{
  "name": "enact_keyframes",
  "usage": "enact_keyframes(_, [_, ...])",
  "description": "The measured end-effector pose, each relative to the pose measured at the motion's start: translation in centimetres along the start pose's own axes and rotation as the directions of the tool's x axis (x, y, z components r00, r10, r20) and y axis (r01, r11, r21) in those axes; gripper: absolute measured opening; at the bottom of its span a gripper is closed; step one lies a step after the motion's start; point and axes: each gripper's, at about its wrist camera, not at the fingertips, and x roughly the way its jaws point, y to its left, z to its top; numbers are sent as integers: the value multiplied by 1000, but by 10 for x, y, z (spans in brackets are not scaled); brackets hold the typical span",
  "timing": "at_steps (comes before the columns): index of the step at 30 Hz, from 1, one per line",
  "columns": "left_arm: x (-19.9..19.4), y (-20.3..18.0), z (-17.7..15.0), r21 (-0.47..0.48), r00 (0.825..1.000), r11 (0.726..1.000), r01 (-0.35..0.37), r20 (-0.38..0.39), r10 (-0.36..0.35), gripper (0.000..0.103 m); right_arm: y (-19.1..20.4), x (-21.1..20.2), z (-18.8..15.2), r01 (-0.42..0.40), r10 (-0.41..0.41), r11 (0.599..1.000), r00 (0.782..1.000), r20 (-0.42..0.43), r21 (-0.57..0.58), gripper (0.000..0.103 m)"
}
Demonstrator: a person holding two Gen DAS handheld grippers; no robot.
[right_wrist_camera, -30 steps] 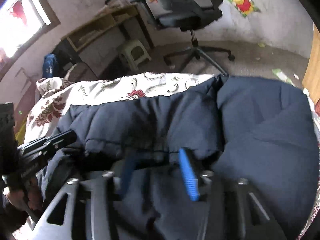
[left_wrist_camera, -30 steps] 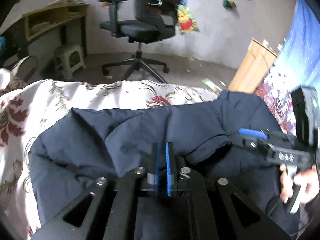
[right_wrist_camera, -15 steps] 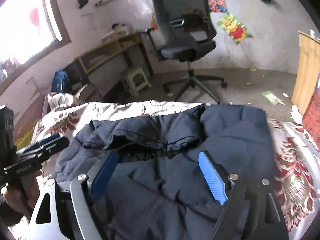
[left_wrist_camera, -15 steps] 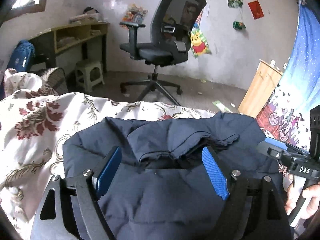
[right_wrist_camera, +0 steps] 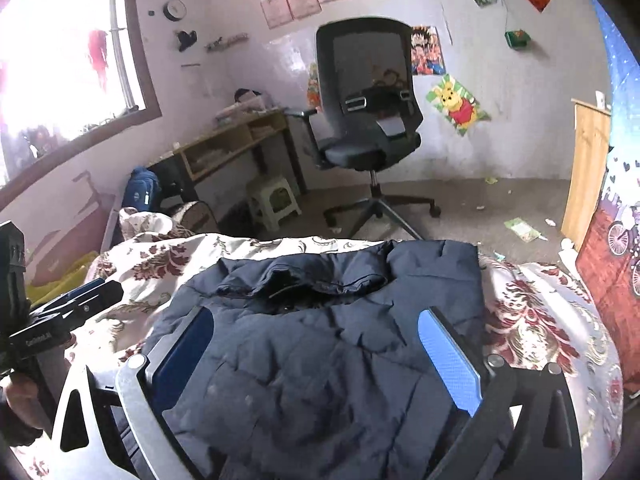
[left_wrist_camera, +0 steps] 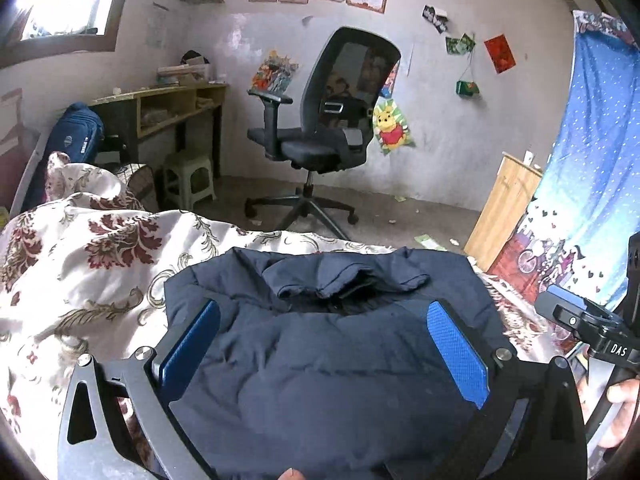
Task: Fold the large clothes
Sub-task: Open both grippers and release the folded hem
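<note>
A dark navy padded jacket lies folded into a compact bundle on a bed with a white floral bedspread. It also shows in the right wrist view. My left gripper is open and empty, raised above the near part of the jacket, blue pads wide apart. My right gripper is open and empty too, held above the jacket. Each gripper shows at the edge of the other's view: the right one and the left one.
A black office chair stands on the floor beyond the bed. A wooden desk and a small stool sit at the left wall. A wooden cabinet and a blue curtain are at the right.
My left gripper opened and let go of the jacket. Both grippers pulled back and rose, so the whole folded jacket and the room now show.
</note>
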Motion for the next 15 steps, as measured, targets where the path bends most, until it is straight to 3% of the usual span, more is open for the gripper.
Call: enact_keyframes(15, [-106,-44,-32,98,996,993,-58,69,52,102,31,-109,-31,-11,14,999,995,97,-31,103])
